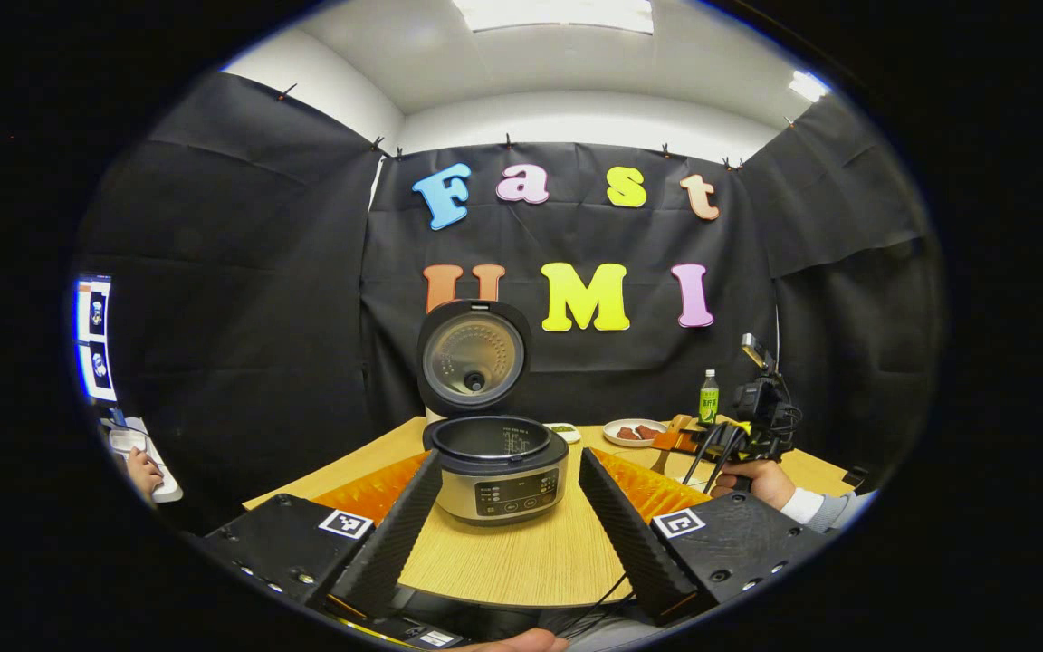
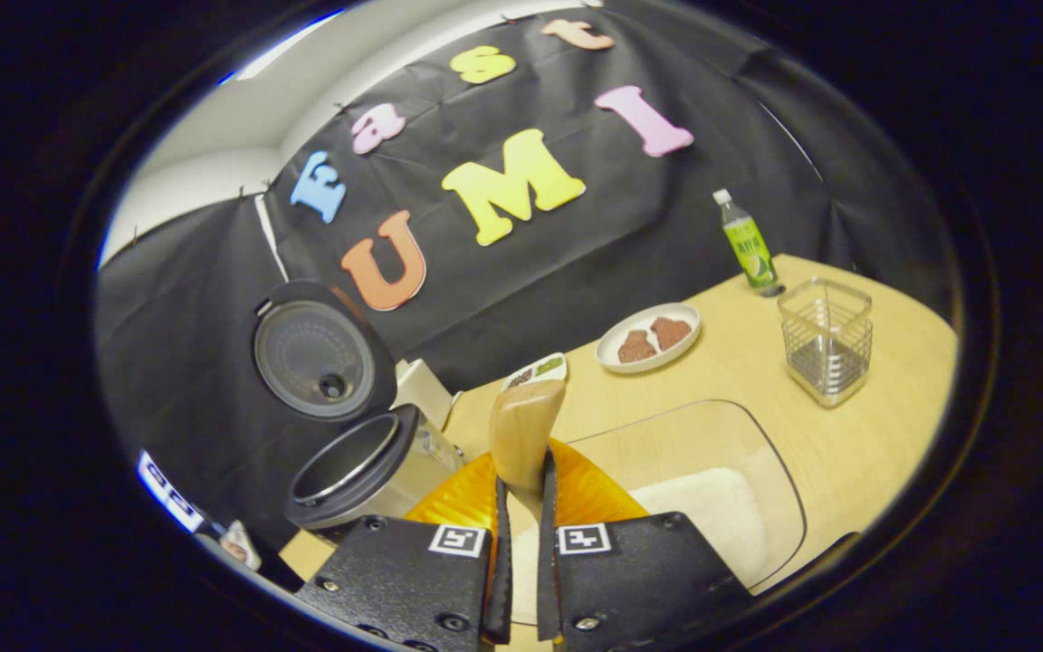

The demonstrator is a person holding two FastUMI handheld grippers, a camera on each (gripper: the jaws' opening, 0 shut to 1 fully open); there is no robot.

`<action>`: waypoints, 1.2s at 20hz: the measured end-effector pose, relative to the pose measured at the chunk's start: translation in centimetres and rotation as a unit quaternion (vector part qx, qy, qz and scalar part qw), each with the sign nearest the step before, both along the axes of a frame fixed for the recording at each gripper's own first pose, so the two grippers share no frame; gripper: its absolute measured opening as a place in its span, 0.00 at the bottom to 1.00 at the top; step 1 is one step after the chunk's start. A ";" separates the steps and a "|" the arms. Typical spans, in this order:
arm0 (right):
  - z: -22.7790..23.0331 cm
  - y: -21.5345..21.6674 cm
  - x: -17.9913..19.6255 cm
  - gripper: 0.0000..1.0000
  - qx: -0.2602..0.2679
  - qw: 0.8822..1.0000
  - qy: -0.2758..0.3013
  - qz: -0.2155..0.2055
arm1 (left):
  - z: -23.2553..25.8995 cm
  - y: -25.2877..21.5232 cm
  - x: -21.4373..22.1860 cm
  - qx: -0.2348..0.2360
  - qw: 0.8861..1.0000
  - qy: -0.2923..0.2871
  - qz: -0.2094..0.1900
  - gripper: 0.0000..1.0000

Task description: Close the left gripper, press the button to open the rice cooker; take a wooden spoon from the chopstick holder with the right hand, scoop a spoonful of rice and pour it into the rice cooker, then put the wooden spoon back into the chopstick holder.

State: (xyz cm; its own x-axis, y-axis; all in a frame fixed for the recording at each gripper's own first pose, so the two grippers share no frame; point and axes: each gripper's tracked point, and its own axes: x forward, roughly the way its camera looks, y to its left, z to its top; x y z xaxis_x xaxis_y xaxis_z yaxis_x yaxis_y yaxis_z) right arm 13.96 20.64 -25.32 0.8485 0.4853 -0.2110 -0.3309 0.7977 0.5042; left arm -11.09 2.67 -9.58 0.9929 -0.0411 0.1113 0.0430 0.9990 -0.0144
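The rice cooker (image 1: 494,466) stands open mid-table, lid (image 1: 473,356) upright. The left gripper (image 1: 508,516) hangs spread wide before it, holding nothing. The right gripper (image 2: 521,543) pinches the wooden spoon (image 2: 524,433) above the clear rice container (image 2: 712,507) at the table's near edge. A tilted spoon could likely spill rice before reaching the pot. The wire chopstick holder (image 2: 826,340) stands empty near the far right corner.

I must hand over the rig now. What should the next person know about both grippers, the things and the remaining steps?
Left gripper: open, empty, facing the rice cooker.
Right gripper: shut on the wooden spoon, above the clear container of rice.
Rice cooker lid stands open; the pot looks empty.
Chopstick holder stands empty on the table.
Done: button pressed, spoon taken.
Left: scoop rice, pour it into the cooker, return the spoon to the holder.
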 end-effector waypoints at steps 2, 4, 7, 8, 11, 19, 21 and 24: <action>-0.1 -1.0 0.3 0.16 0.051 0.998 0.038 -0.004 | -0.4 0.0 0.2 -0.003 1.000 0.004 0.000 0.97; -0.5 -2.0 0.5 0.16 0.113 0.990 0.083 -0.013 | -0.7 0.1 0.3 -0.001 1.000 0.008 0.003 0.97; -0.7 -3.4 0.5 0.16 0.194 0.973 0.126 -0.024 | -1.0 0.0 0.7 0.003 1.000 0.013 0.004 0.97; -0.4 -3.9 0.5 0.16 0.211 0.968 0.133 -0.029 | -1.1 0.0 0.6 0.003 1.000 0.013 0.004 0.97; 1.0 -5.0 0.2 0.15 0.265 0.954 0.132 -0.039 | -1.1 -0.2 0.4 0.004 1.000 0.015 0.004 0.97; 2.6 -9.3 -0.5 0.15 0.434 0.883 0.168 -0.054 | -1.1 0.1 0.0 0.001 1.000 0.016 0.008 0.97; 2.3 -9.5 -0.4 0.15 0.477 0.856 0.192 -0.057 | -1.3 0.3 0.0 0.006 1.000 0.021 0.011 0.97; 2.2 -10.3 -0.5 0.15 0.520 0.823 0.218 -0.068 | -1.2 0.2 0.1 0.009 1.000 0.021 0.009 0.97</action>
State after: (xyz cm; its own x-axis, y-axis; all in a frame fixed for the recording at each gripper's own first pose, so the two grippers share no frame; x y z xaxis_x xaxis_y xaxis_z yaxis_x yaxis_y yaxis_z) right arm 13.50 10.39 -23.09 0.8641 0.5016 -0.0405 0.1187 -0.1249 0.9850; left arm -10.95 2.87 -10.77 0.9973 -0.0239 0.0698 0.0238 0.9997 0.0030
